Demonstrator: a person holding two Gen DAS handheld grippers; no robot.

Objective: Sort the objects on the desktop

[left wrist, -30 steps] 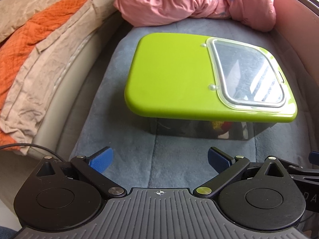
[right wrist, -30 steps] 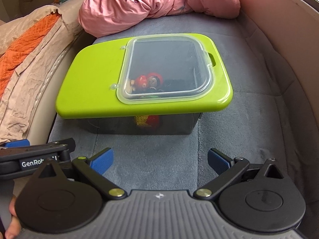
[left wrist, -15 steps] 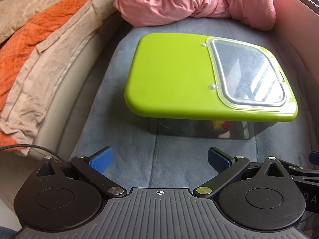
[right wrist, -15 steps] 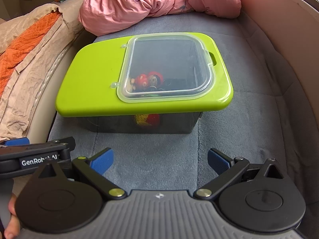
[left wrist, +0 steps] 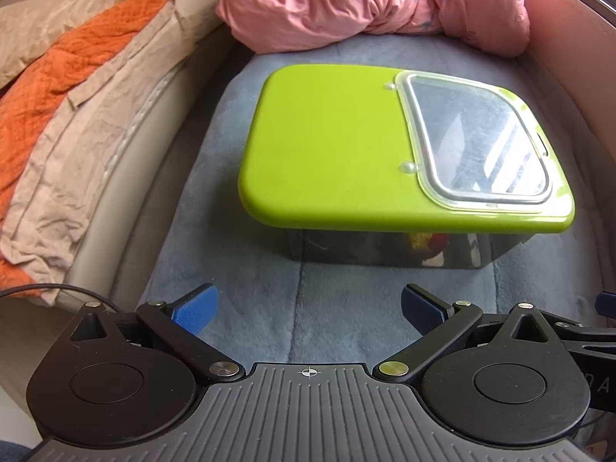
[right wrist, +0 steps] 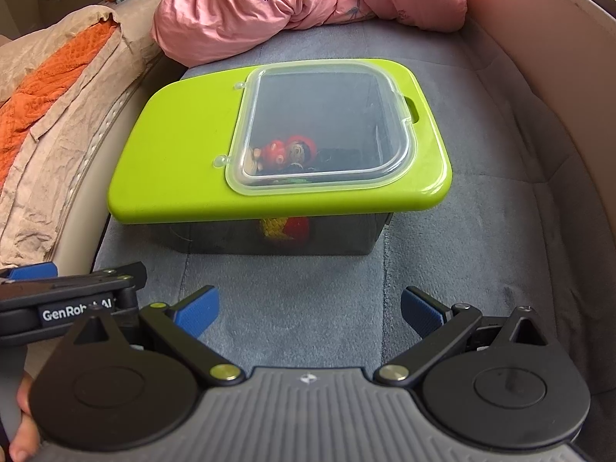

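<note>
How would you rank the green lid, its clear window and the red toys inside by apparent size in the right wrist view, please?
1. Green lid, largest.
2. Clear window, covering the lid's right part.
3. Red toys, smallest; they are seen through the window, partly hidden, and lie deeper in the box, so their true size is unsure.

- A home setting, seemingly a sofa or daybed: a grey plush cushion (right wrist: 442,277) fills the centre, with a beige padded edge (right wrist: 546,57) curving down the right.
- A crumpled pink quilt (right wrist: 292,4) lies at the top centre.
- An orange blanket (left wrist: 50,88) and beige cloth (left wrist: 77,146) are heaped at the left.
</note>
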